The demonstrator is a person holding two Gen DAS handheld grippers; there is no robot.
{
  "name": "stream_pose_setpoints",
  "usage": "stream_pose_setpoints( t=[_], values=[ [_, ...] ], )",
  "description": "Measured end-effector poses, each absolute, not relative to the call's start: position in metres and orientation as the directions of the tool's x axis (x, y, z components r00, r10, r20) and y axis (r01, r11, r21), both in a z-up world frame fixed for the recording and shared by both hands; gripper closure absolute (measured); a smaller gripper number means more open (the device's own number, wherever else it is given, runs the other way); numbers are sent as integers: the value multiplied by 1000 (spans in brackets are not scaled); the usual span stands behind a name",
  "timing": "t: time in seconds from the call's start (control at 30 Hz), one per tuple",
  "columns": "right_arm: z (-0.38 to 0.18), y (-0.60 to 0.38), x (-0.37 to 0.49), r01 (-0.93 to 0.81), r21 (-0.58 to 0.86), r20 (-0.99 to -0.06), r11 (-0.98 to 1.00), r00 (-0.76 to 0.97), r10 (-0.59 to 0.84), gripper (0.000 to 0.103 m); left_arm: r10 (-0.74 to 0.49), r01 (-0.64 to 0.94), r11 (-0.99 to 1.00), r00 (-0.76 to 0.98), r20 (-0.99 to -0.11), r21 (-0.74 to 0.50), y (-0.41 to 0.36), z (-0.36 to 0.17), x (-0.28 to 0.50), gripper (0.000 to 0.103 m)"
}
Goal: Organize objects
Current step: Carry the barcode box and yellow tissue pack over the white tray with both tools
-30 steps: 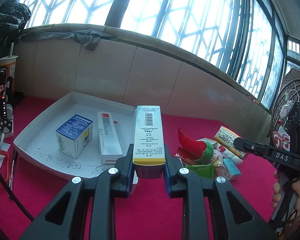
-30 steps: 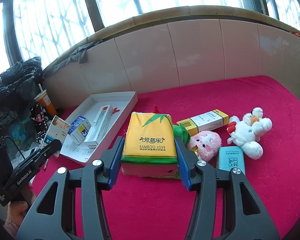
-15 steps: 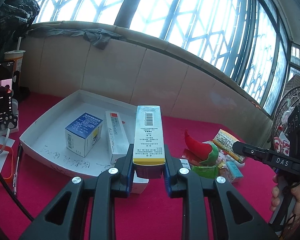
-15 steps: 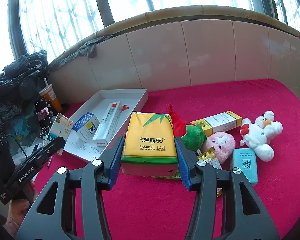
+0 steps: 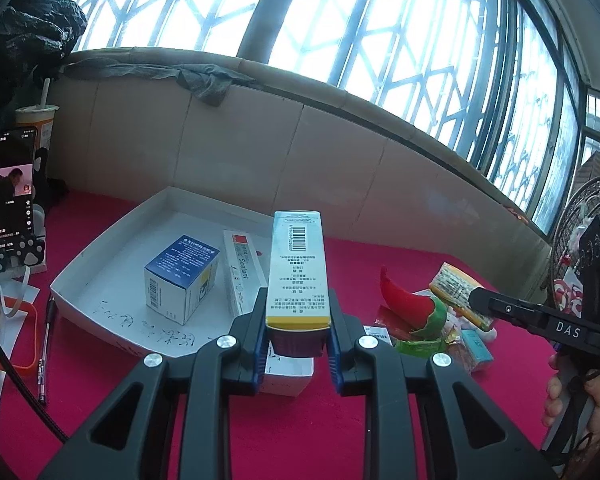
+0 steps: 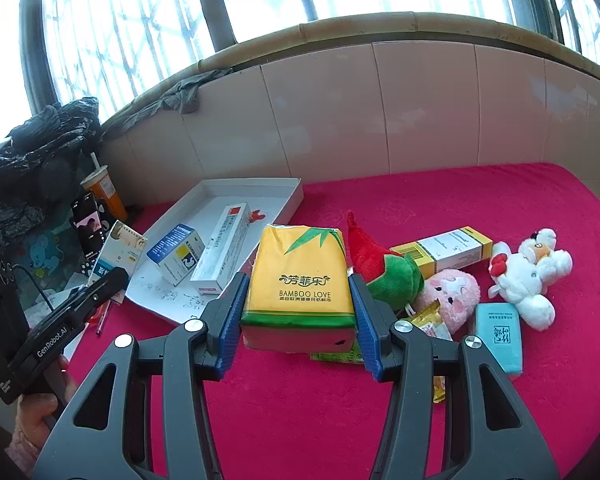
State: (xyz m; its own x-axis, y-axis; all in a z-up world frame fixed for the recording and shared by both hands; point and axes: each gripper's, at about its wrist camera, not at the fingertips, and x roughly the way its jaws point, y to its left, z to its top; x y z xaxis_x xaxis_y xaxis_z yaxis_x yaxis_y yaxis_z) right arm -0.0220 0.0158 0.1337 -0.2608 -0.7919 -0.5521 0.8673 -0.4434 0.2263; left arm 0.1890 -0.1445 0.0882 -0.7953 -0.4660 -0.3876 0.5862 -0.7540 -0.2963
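Note:
My left gripper point(image 5: 298, 320) is shut on a long yellow-and-white carton point(image 5: 298, 268) with a barcode, held over the near corner of the white tray point(image 5: 100, 264). A blue box point(image 5: 180, 276) and a long white box point(image 5: 240, 276) lie in that tray. My right gripper point(image 6: 298, 312) is shut on a yellow tissue pack point(image 6: 300, 280), held above the red cloth beside the tray point(image 6: 260, 184). To the right of the pack lie a red chili plush point(image 6: 380, 268), a pink plush point(image 6: 448, 296), a white plush point(image 6: 532, 276), a yellow carton point(image 6: 444, 248) and a teal packet point(image 6: 498, 336).
A phone on a stand point(image 5: 12, 192), a drink cup point(image 5: 36, 120) and cables point(image 5: 20, 372) crowd the left end. A tiled wall point(image 6: 380, 112) under windows closes the back. A fan point(image 5: 580, 240) stands at the far right. Small snack packets point(image 6: 432, 320) lie near the toys.
Both views have drifted slightly left, so the tray and toys sit further right. The chili plush now shows beside the tissue pack. Both grips are unchanged.

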Motion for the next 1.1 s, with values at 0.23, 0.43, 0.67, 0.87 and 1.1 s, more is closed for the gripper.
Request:
stream_pose_setpoints(
  t=[0.23, 0.43, 0.67, 0.87, 1.1],
  values=[
    [138, 6, -17, 874, 221, -549, -433, -255, -796, 54, -481, 596, -752, -787, -386, -280, -152, 93, 191, 79],
    [141, -8, -14, 881, 220, -552, -419, -242, -798, 54, -493, 609, -746, -777, -390, -269, -160, 95, 194, 79],
    [147, -24, -9, 893, 210, -547, -399, -231, -805, 54, -509, 622, -737, -768, -390, -263, -172, 98, 198, 79],
    [149, -40, -1, 901, 216, -555, -377, -205, -806, 54, -510, 624, -733, -768, -388, -271, -175, 97, 203, 79],
    [150, -53, 6, 910, 211, -559, -357, -188, -808, 54, -514, 629, -725, -765, -388, -281, -180, 97, 205, 79]
  ],
)
